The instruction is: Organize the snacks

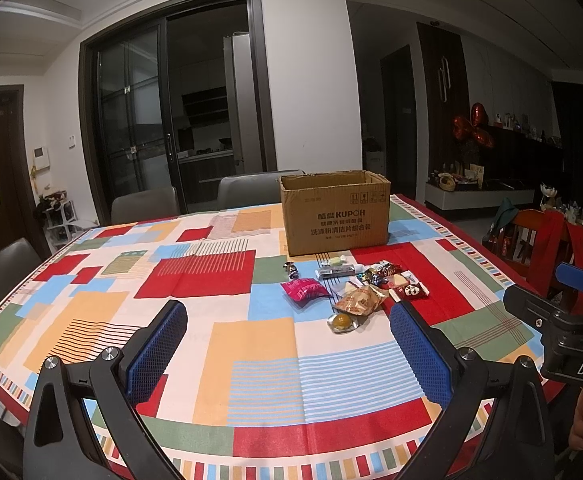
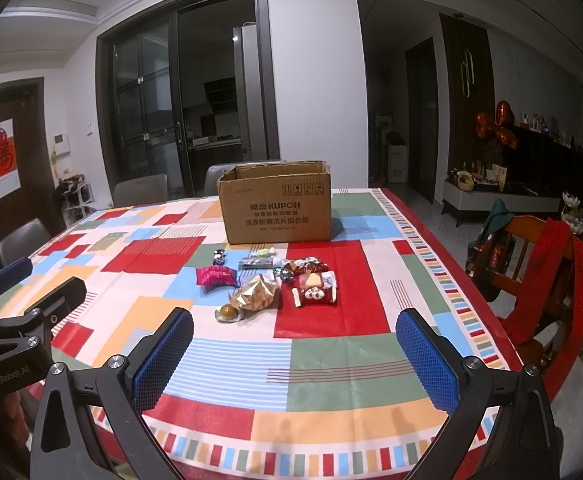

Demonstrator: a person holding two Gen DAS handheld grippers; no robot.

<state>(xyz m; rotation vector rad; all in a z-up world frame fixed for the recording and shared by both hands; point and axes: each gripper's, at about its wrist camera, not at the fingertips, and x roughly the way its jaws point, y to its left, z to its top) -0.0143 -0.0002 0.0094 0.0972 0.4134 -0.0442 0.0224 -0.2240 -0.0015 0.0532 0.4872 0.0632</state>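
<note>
We hold both grippers, left [image 1: 287,346] and right [image 2: 295,350], spread wide and empty at frame bottom, facing the snacks [image 2: 275,284] below the centre box [image 2: 275,204], ready to load.

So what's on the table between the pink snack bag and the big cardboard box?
One small dark wrapped candy lies between the pink snack bag and the cardboard box. The rest is just tablecloth. The right wrist view shows it best.

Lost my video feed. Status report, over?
Left gripper and right gripper open, empty, above the table. Snacks piled loose before open cardboard box. Nothing blocking the path.
</note>
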